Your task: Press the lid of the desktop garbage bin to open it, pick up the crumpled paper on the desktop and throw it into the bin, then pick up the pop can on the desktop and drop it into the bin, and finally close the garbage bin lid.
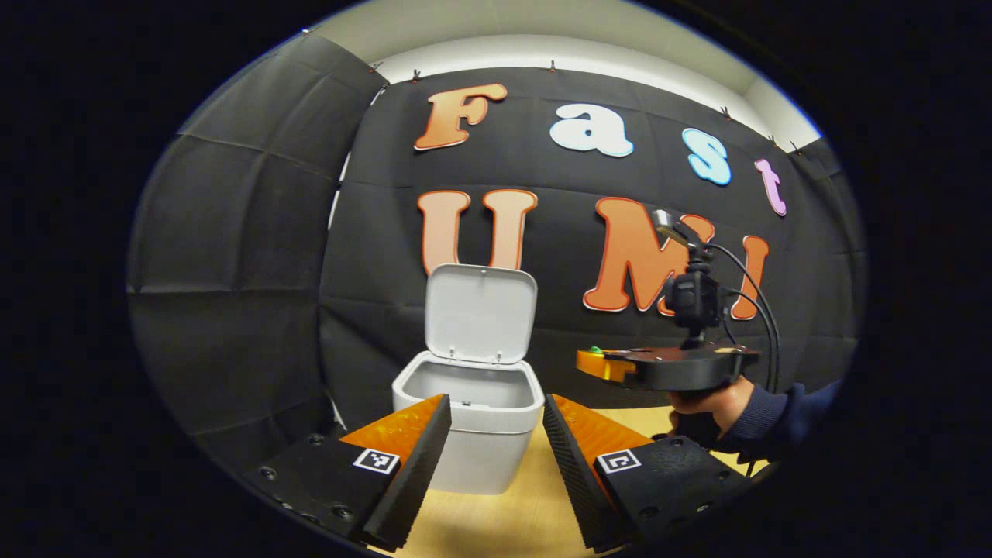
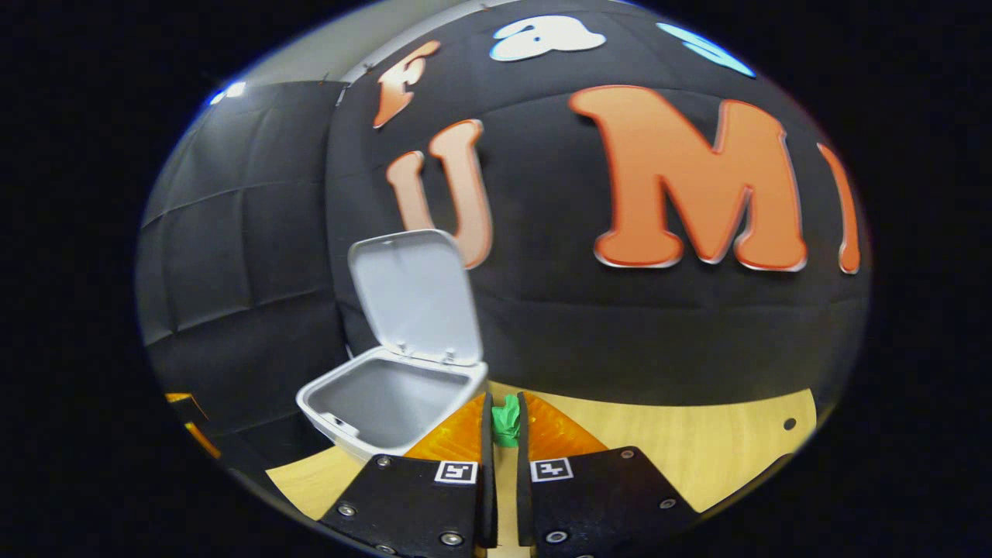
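The white desktop bin (image 1: 480,457) stands on the wooden table with its lid (image 1: 480,314) swung up and upright at the back; the inside that I can see is bare. My left gripper (image 1: 496,401) hovers open just in front of the bin, holding nothing. To the right, a hand (image 1: 709,403) holds my right gripper (image 1: 595,360) level, above rim height and beside the bin. In the right gripper view, my right gripper (image 2: 504,399) is shut on a small green crumpled paper (image 2: 506,417). The open bin (image 2: 387,403) lies just left of its fingers, lid (image 2: 415,298) raised.
The light wooden table (image 2: 697,442) stretches to the right of the bin up to the black cloth wall. A dark sleeve (image 1: 783,415) and black cables (image 1: 763,310) trail from the right gripper's camera mast (image 1: 692,298).
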A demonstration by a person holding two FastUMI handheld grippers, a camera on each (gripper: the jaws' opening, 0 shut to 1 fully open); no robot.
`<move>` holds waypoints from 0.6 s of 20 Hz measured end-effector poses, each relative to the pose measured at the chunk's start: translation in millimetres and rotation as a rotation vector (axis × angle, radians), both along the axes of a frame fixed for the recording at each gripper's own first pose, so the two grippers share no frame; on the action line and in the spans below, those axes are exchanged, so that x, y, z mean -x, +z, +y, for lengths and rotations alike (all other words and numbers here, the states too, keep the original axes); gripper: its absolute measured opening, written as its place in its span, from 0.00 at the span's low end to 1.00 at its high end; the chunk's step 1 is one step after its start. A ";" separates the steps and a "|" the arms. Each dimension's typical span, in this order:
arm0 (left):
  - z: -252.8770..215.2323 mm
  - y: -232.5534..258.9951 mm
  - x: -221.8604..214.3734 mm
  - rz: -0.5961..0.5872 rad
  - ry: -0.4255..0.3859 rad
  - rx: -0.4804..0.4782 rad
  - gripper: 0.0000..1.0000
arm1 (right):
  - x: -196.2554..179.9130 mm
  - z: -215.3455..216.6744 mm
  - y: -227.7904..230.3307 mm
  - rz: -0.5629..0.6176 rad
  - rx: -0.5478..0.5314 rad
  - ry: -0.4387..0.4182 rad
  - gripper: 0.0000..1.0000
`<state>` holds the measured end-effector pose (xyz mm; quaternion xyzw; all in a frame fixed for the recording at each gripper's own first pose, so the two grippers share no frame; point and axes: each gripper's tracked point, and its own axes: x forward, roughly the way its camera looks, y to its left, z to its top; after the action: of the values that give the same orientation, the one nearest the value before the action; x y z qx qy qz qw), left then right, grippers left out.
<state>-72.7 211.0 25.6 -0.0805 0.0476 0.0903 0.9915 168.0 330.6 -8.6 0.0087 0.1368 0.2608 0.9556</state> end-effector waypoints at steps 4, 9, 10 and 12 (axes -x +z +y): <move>45.6 -11.5 26.0 0.011 0.092 0.019 0.76 | -16.3 79.7 -16.9 0.023 0.056 0.069 0.10; 74.6 -26.1 37.3 0.020 0.154 0.053 0.75 | -23.3 89.7 -43.4 0.039 0.104 0.099 0.56; 73.2 -28.9 33.3 0.027 0.149 0.066 0.83 | -26.0 82.4 -37.6 0.008 0.107 0.087 0.76; 59.6 -37.5 21.5 0.033 0.113 0.089 0.94 | -20.9 55.6 -15.7 -0.050 0.087 0.050 0.95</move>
<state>-94.3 270.6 -11.9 -0.1254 0.0635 0.1455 0.9793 188.9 386.2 -24.2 -0.0428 0.1244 0.2786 0.9513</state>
